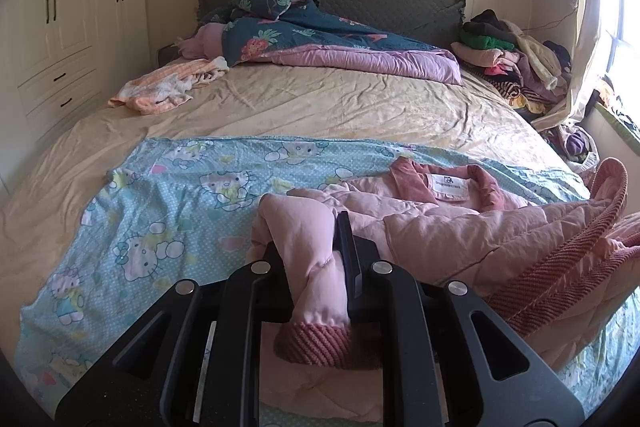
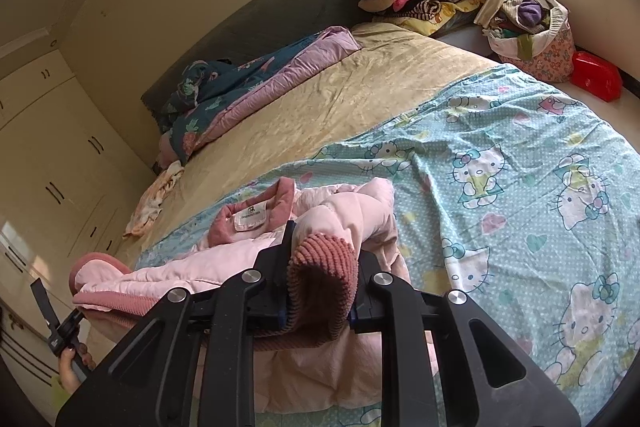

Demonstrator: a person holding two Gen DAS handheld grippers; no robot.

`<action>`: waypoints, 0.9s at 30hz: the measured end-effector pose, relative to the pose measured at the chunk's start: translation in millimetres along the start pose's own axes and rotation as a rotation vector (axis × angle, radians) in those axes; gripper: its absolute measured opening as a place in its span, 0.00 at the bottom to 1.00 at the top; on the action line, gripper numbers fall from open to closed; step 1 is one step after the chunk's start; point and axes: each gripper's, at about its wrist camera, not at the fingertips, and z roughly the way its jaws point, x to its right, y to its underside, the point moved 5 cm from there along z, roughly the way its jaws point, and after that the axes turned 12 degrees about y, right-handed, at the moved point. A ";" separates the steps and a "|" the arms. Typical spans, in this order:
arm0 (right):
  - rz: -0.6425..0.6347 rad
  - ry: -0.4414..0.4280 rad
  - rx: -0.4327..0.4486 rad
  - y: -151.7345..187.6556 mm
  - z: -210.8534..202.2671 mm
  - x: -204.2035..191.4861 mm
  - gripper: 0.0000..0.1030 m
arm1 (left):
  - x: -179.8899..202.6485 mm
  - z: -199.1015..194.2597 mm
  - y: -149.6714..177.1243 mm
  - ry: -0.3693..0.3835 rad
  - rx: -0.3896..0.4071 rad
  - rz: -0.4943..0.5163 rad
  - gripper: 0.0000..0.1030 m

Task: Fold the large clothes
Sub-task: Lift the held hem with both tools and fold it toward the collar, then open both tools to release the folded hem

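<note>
A pink quilted jacket (image 1: 460, 227) with darker ribbed collar and cuffs lies on a blue cartoon-cat sheet (image 1: 160, 195) on the bed. My left gripper (image 1: 316, 247) is shut on one sleeve near its ribbed cuff (image 1: 316, 343). In the right wrist view the jacket (image 2: 224, 259) lies collar up, label showing. My right gripper (image 2: 324, 259) is shut on the other sleeve's ribbed cuff (image 2: 324, 279), held above the jacket body. The blue sheet (image 2: 520, 167) spreads to the right.
A rumpled floral duvet (image 1: 320, 35) lies at the headboard. An orange cloth (image 1: 168, 87) lies at the left. A clothes pile (image 1: 512, 55) sits at the far right corner. A fabric bag (image 2: 536, 35) and a red box (image 2: 596, 75) stand beside the bed. Wardrobes (image 1: 60, 27) line the left wall.
</note>
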 end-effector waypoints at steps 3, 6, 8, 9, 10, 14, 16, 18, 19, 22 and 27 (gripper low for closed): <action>0.008 -0.004 -0.012 -2.5 8.7 0.4 0.18 | -1.1 8.7 -1.6 0.000 -0.010 0.002 0.09; 0.013 -0.014 -0.025 -5.6 15.3 0.3 0.20 | -2.0 15.3 -2.5 0.001 -0.014 0.000 0.09; 0.012 -0.021 -0.028 -7.7 17.6 -1.2 0.21 | -3.1 19.1 -2.2 0.003 -0.017 -0.004 0.09; 0.008 -0.024 -0.028 -8.4 18.6 -2.4 0.22 | -3.8 21.5 -2.0 0.004 -0.019 -0.007 0.09; 0.003 -0.025 -0.028 -9.1 19.4 -3.4 0.23 | -4.6 23.6 -1.8 0.005 -0.020 -0.011 0.09; -0.005 -0.032 -0.036 -12.0 24.5 -5.6 0.25 | -5.5 30.3 -2.2 0.013 -0.023 -0.023 0.09; -0.006 -0.034 -0.039 -13.1 26.7 -5.8 0.26 | -7.0 33.4 -2.5 0.016 -0.024 -0.027 0.09; -0.007 -0.040 -0.041 -14.0 28.7 -6.6 0.29 | -7.9 36.3 -2.7 0.020 -0.024 -0.030 0.09; -0.006 -0.045 -0.043 -14.4 29.6 -7.2 0.30 | -8.3 38.1 -2.5 0.021 -0.025 -0.032 0.09; 0.000 -0.065 -0.043 -16.0 29.3 -10.2 0.41 | -10.0 42.0 -2.0 0.027 -0.026 -0.040 0.09; -0.045 -0.071 0.023 -19.7 17.3 -21.7 0.74 | -10.3 42.2 -3.1 0.040 -0.018 -0.044 0.09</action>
